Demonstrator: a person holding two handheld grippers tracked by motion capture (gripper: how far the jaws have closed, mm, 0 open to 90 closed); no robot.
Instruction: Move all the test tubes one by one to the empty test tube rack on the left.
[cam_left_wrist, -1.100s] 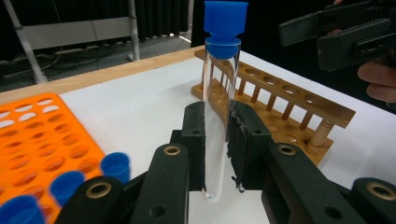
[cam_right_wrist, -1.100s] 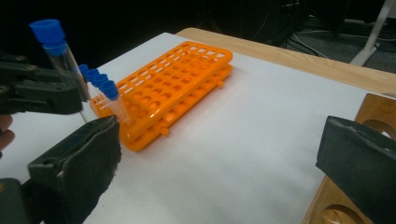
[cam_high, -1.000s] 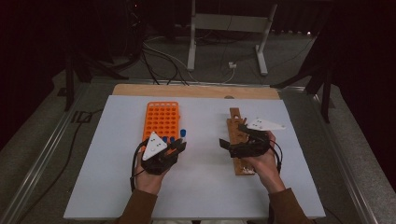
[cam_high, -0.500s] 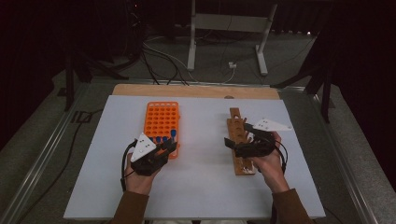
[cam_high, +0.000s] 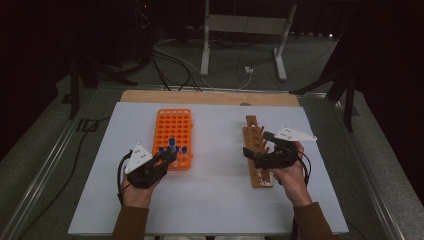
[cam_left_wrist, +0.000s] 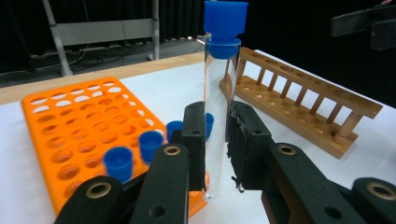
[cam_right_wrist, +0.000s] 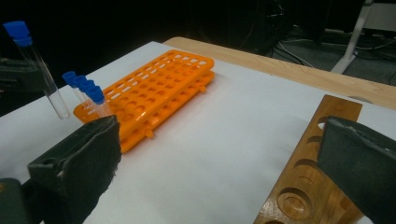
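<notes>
My left gripper (cam_left_wrist: 215, 140) is shut on a clear test tube (cam_left_wrist: 217, 88) with a blue cap, held upright between its pads. In the high view this gripper (cam_high: 169, 157) sits at the near edge of the orange tube rack (cam_high: 174, 125). Three blue-capped tubes (cam_left_wrist: 140, 144) stand in the rack's near holes (cam_right_wrist: 86, 88). From the right gripper view the held tube (cam_right_wrist: 39, 70) hangs just off the orange rack's (cam_right_wrist: 163, 86) near corner. My right gripper (cam_high: 260, 144) is open over the wooden rack (cam_high: 251, 125), its jaws (cam_right_wrist: 224, 158) wide apart with nothing between them.
A white sheet (cam_high: 215, 200) covers the table, with a strip of bare wood (cam_high: 210, 97) at the far edge. The wooden rack (cam_left_wrist: 303, 102) lies to the right of the orange rack (cam_left_wrist: 70, 116). Cables and a metal stand (cam_high: 240, 30) are on the floor beyond.
My left gripper has carried the tube leftward along the orange rack's near edge. The right gripper has stayed over the wooden rack.
</notes>
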